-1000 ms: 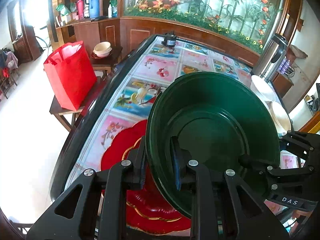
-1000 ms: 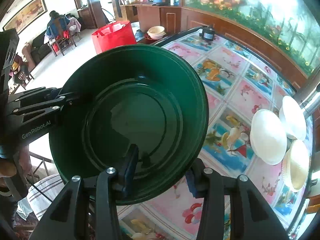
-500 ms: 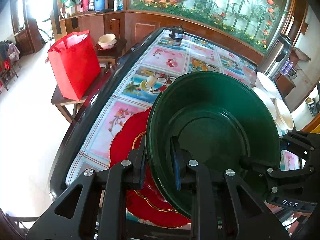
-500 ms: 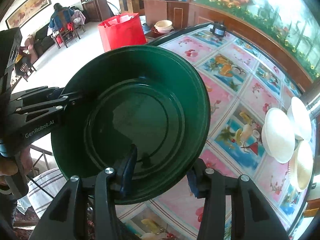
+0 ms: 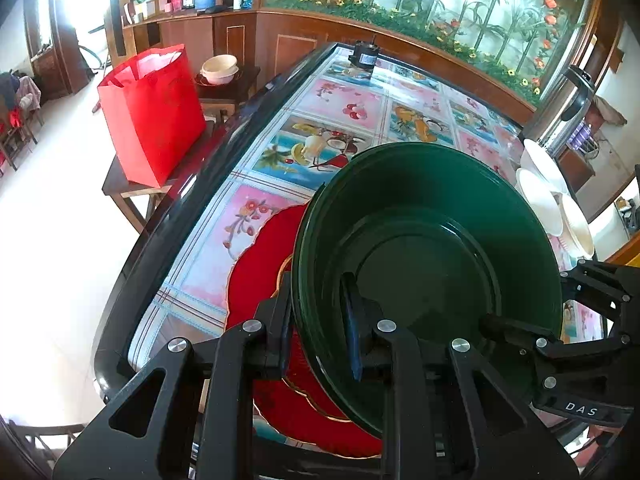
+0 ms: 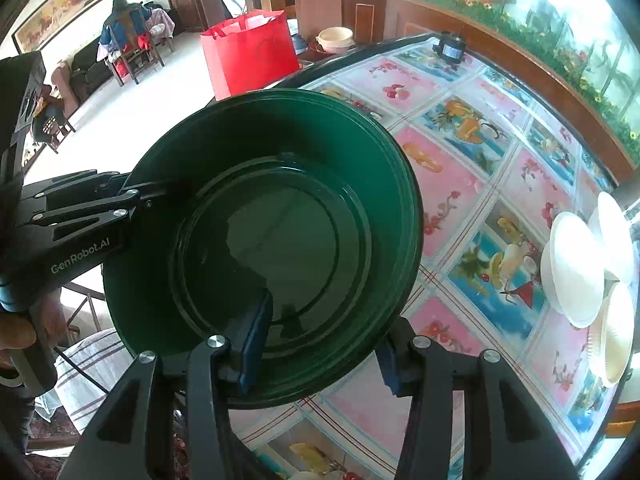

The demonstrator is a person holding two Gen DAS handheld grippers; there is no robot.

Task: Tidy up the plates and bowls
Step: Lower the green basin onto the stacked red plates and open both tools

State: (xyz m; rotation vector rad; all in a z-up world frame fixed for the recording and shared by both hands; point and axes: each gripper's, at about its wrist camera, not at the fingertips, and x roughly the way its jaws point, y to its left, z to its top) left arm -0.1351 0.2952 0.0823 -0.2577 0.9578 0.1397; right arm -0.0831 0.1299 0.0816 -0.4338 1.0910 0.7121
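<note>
A deep green bowl [image 5: 440,240] hangs tilted over the near left end of the table, held between both grippers. My left gripper [image 5: 316,308] is shut on its near rim, one pad outside and one inside. It shows from the side as the left gripper [image 6: 132,196] in the right wrist view. My right gripper [image 6: 322,344] clamps the sloping wall of the green bowl [image 6: 280,220], with one blue pad inside and the other under the rim. The right gripper [image 5: 520,332] also shows in the left wrist view. A red scalloped plate [image 5: 260,264] with gold trim lies on the table under the bowl.
The table [image 5: 344,108] has a fruit-print cover. White bowls [image 6: 572,268] stand at its right edge beside a steel flask [image 5: 568,104]. A small black device [image 5: 364,56] sits at the far end. A red bag [image 5: 156,116] and cream bowls [image 5: 220,68] rest on side tables to the left.
Both grippers have carried the green bowl a little lower over the red plate. Both still hold the bowl at the same spots.
</note>
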